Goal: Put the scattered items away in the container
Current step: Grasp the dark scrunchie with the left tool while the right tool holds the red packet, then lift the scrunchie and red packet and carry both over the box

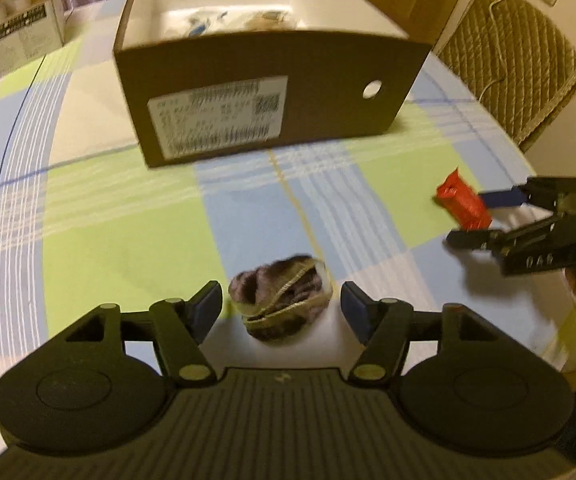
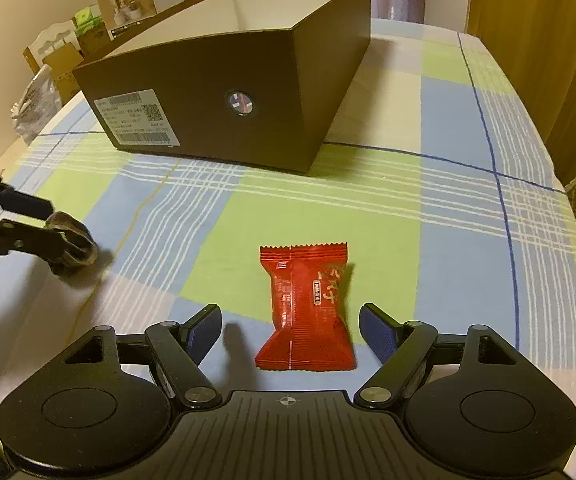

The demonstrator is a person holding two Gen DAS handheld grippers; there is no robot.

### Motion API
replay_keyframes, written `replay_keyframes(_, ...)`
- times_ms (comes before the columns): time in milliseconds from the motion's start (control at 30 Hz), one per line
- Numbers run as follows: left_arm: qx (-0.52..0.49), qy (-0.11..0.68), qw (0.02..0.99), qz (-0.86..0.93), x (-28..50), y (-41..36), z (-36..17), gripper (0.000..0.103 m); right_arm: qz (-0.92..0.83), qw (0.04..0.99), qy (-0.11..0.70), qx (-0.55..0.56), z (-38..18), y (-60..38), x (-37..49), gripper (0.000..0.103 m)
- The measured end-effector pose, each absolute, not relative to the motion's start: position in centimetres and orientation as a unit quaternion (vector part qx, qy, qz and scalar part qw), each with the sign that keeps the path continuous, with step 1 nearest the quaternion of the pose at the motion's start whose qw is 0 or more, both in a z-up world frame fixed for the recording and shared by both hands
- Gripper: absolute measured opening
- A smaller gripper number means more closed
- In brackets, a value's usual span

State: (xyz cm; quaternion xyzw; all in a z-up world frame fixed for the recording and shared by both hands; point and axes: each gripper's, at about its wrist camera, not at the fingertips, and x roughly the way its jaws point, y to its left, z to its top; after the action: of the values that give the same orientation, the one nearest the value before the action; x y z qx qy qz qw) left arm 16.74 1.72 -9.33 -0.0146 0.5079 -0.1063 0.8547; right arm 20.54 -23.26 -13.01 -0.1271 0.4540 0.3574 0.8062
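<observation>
A brown cardboard box [image 1: 272, 92] with a white inside stands open on the checked tablecloth; a few items lie in it. It also shows in the right wrist view [image 2: 224, 92]. My left gripper [image 1: 282, 308] is open, its pads on either side of a small rolled purple-grey fabric bundle [image 1: 282, 302], not touching it. My right gripper [image 2: 294, 334] is open around the lower end of a red snack packet [image 2: 306, 308] lying flat on the cloth. The packet [image 1: 464, 202] and right gripper [image 1: 484, 214] show at right in the left wrist view; the bundle [image 2: 74, 244] and left gripper [image 2: 48, 224] show at left in the right wrist view.
A white product box [image 1: 16, 28] stands at the table's far left corner. A quilted chair [image 1: 516, 68] stands beyond the right edge. More boxes and bags [image 2: 60, 64] sit off the table's left side. A wooden door [image 2: 536, 40] is at the right.
</observation>
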Motion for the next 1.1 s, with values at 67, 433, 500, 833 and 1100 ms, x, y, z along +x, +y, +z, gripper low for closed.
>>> replay_keyframes(67, -0.006, 0.503, 0.857, -0.11, 17.3, 1.3, -9.6, 0.061, 0.353, 0.81, 0.45, -0.13, -12.9, -23.4, 20.4, 0.082)
replay_keyframes(433, 0.01, 0.524, 0.843, -0.118, 18.6, -0.5, -12.0, 0.037, 0.344, 0.816, 0.449, -0.114, -12.4, -24.2, 20.3, 0.082)
replay_keyframes(500, 0.016, 0.524, 0.843, -0.12, 18.1, -0.5, -12.1, 0.034, 0.345, 0.816, 0.449, -0.112, -12.4, -23.9, 20.5, 0.081)
replay_keyframes(833, 0.032, 0.521, 0.847, -0.105, 17.0, 0.3, -11.6, 0.027, 0.337, 0.813, 0.453, -0.142, -12.6, -22.0, 21.5, 0.081)
replay_keyframes(1100, 0.025, 0.521, 0.85, -0.067, 16.9, 2.8, -11.5, 0.026, 0.33, 0.806, 0.464, -0.16, -12.8, -21.1, 21.7, 0.038)
